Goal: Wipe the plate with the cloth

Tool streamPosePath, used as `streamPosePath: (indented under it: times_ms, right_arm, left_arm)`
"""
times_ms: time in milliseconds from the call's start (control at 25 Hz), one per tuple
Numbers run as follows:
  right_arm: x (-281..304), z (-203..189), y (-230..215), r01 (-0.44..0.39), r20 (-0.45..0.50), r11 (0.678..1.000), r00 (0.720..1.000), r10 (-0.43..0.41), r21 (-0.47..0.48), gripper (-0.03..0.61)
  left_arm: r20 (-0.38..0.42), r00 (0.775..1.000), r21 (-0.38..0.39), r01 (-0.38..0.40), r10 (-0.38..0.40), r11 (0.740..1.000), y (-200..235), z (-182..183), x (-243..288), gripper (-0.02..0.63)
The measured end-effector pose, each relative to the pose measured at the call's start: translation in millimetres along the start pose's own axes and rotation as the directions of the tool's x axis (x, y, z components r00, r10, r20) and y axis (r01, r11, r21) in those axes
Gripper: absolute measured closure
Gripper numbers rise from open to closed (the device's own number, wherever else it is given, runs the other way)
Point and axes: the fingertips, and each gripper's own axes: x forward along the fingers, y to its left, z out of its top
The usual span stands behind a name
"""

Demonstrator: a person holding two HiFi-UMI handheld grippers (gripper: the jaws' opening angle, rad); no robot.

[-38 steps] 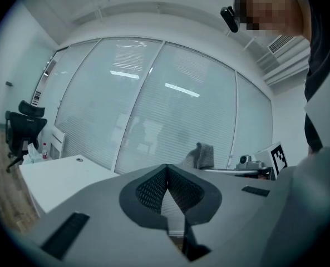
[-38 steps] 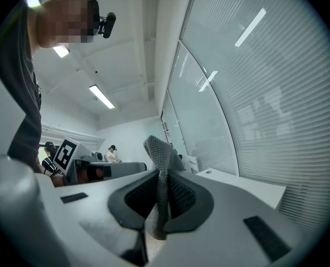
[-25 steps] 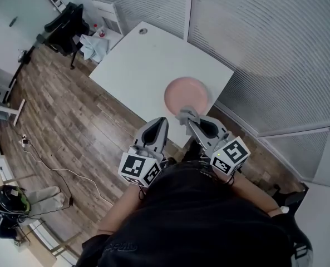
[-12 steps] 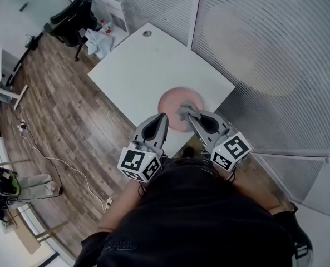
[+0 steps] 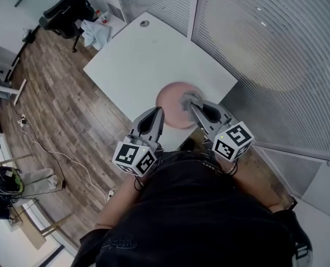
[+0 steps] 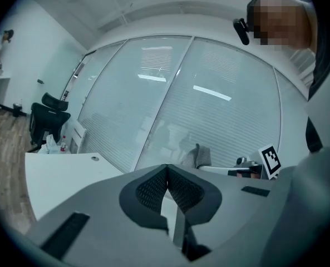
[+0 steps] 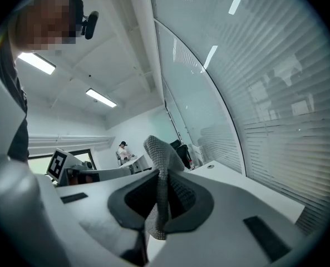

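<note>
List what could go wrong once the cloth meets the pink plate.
1. The pink plate lies close to the white table's near edge, and the left gripper is shut and empty, so nothing steadies it; a wiping push might slide the plate.
2. The right gripper pinches only a narrow fold of the grey cloth; drag may tug it loose.

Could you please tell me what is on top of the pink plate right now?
Only the grey cloth, pinched in the right tool, shows over one edge of the plate. The rest looks bare. The patch beneath cloth and tool is covered, so contact cannot be judged.
</note>
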Motion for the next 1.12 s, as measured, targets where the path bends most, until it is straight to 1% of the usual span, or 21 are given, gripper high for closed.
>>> streamPosePath:
  times_ms: [120,200,280,360,560,680,800,880,960,1120]
  right_arm:
    - [7.5,-5.4,-37.8,-0.001,-0.036,0.998,0.999,0.003,0.056,0.546]
    - [10.6,-16.3,-51.4,0.012,-0.054,0.994,0.999,-0.006,0.110,0.546]
    - [15.1,-28.6,-60.8,0.039,-0.080,0.989,0.996,-0.028,0.144,0.546]
    - [22.1,-38.4,-72.4,0.078,-0.113,0.982,0.992,-0.059,0.174,0.546]
    - [40.9,-63.7,-101.7,0.158,-0.189,0.960,0.975,-0.115,0.232,0.546]
    - [48.0,-83.0,-125.2,0.262,-0.236,0.928,0.951,-0.200,0.266,0.546]
    - [56.5,-105.3,-142.4,0.335,-0.290,0.895,0.924,-0.251,0.293,0.546]
    - [63.8,-120.9,-149.8,0.367,-0.334,0.884,0.904,-0.266,0.290,0.546]
    - [71.0,-135.7,-156.8,0.394,-0.381,0.874,0.883,-0.274,0.284,0.546]
    - [82.5,-166.0,-168.0,0.420,-0.457,0.856,0.851,-0.257,0.301,0.546]
  left_arm:
    - [-0.038,0.999,-0.007,0.001,-0.001,1.000,10.8,-9.3,35.0,0.597]
    - [-0.071,0.997,-0.011,-0.012,0.011,1.000,19.3,-20.9,41.3,0.597]
    - [-0.112,0.994,-0.006,-0.017,0.016,1.000,28.3,-33.6,44.2,0.597]
    - [-0.149,0.989,-0.021,-0.013,0.010,1.000,38.2,-43.9,50.2,0.595]
    - [-0.214,0.977,-0.041,-0.002,-0.007,0.999,63.4,-61.4,67.1,0.595]
    - [-0.261,0.965,-0.051,-0.001,-0.012,0.999,80.7,-75.2,73.0,0.595]
    - [-0.334,0.942,-0.044,0.008,-0.022,0.999,98.8,-98.3,80.1,0.595]
    - [-0.376,0.926,-0.041,0.012,-0.027,0.999,112.0,-113.2,84.3,0.595]
    - [-0.404,0.914,-0.041,0.013,-0.028,0.999,123.9,-123.5,87.6,0.594]
    - [-0.470,0.882,-0.027,0.023,-0.033,0.999,140.2,-146.2,91.8,0.594]
